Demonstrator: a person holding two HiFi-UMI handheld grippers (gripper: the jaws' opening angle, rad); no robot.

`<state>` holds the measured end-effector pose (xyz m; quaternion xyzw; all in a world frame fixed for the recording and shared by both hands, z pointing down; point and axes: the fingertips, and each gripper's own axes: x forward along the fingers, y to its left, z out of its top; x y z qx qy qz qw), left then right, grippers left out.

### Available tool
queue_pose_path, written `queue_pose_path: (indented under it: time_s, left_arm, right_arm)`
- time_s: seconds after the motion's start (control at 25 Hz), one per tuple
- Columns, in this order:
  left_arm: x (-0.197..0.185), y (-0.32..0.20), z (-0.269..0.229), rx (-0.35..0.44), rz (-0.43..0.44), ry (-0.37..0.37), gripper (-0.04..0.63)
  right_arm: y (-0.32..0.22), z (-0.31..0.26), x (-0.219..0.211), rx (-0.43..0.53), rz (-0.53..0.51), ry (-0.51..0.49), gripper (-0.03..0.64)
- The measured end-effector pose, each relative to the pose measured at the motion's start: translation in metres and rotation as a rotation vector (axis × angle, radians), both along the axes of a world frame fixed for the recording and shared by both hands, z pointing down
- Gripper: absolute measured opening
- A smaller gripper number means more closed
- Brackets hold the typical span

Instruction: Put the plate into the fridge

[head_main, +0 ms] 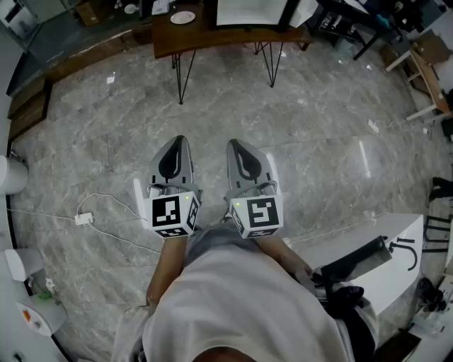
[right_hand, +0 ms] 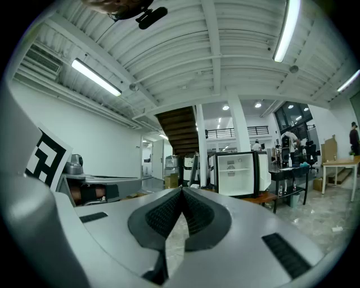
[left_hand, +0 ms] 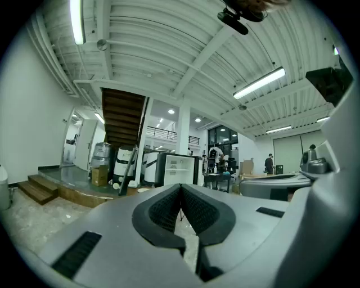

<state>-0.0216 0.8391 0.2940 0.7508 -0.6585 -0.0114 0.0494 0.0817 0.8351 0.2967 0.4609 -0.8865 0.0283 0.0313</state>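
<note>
L claw point(left_hand: 180, 186) and R claw point(right_hand: 181, 190) are both closed, tips pressed together, nothing btw the jaws. The pads point(right_hand: 199, 212) are black rubber w/ a fine grid texture, set in smooth matt grey plastic shells of rounded, beak-like shape. In head view the two claws are held side by side, level, and each has at its back a marker cube point(head_main: 172, 214) w/ black-and-white square patterns; no letters to read there. Under them is the floor point(head_main: 318, 127), glossy grey stone w/ marble veins, and a thin white cable point(head_main: 113, 205) lies on it at left. Far ahead stands the desk point(head_main: 166, 39), brown wood top on thin black wire legs. The plate point(head_main: 182, 17), small, round, white, lies on this desk, well apart from both claws. The fridge point(right_hand: 239, 173), black box w/ white inside, stands open on the same desk, beside the plate.
</note>
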Motion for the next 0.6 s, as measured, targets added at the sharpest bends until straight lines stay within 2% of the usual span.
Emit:
queue_pose_path:
  time_s: [0.28,0.6]
  left_arm:
    - [0.001,0.004,0.008,-0.031,0.01,0.02,0.017]
    - [0.028,-0.016,0.016,-0.047,0.007,0.015,0.017]
  right_arm:
    - [0.006,-0.001,-0.006,-0.014,-0.022,0.006,0.015]
    - [-0.009,0.007,0.017,-0.025,-0.063,-0.013,0.015]
